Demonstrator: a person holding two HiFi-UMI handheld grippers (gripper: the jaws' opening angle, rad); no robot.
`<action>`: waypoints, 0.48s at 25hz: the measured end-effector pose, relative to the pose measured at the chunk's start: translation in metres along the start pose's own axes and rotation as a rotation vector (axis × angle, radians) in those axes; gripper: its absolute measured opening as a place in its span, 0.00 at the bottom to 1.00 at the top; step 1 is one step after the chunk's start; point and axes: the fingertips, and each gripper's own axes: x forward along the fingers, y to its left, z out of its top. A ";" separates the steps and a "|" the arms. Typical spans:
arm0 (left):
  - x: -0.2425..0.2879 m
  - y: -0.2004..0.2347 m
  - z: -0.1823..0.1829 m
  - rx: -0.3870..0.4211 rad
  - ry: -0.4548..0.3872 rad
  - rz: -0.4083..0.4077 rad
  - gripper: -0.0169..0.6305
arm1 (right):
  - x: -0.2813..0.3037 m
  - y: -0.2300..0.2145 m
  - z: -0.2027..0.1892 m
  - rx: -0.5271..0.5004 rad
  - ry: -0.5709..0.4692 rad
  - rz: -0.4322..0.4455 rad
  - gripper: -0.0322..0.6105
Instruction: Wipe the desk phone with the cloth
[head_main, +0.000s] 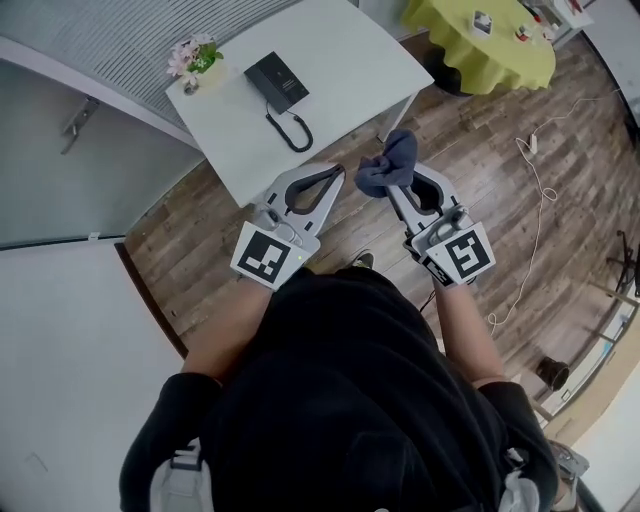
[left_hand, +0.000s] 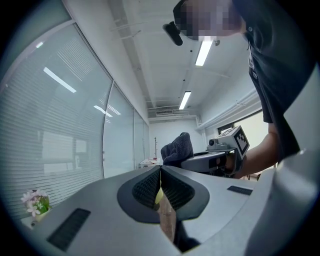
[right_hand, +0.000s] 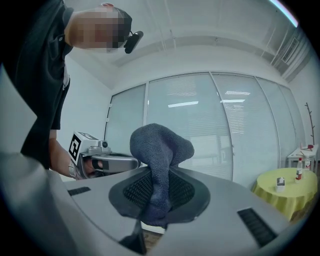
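Desk phone (head_main: 277, 80) on table (head_main: 345, 50), flowers (head_main: 195, 58) at its left; cloth (head_main: 397, 152) in right tongs (head_main: 389, 181), before table.

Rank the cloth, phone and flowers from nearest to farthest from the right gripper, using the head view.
1. Cloth, pinched by the right gripper.
2. Phone, on the desk ahead, leftward.
3. Flowers, at the desk's far left corner.

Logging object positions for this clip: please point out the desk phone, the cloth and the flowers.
desk phone (head_main: 277, 80), head view, on its black body.
cloth (right_hand: 161, 144), right gripper view, on its bunched upper part.
flowers (head_main: 188, 55), head view, on the pink blossoms.
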 end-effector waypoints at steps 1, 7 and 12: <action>0.006 -0.001 0.000 0.001 0.002 0.019 0.04 | -0.002 -0.006 0.000 0.001 -0.001 0.017 0.17; 0.035 -0.008 0.001 0.011 0.012 0.106 0.04 | -0.015 -0.039 -0.005 0.013 -0.006 0.093 0.17; 0.050 0.000 -0.003 -0.004 0.028 0.150 0.04 | -0.006 -0.056 -0.010 0.034 -0.004 0.136 0.17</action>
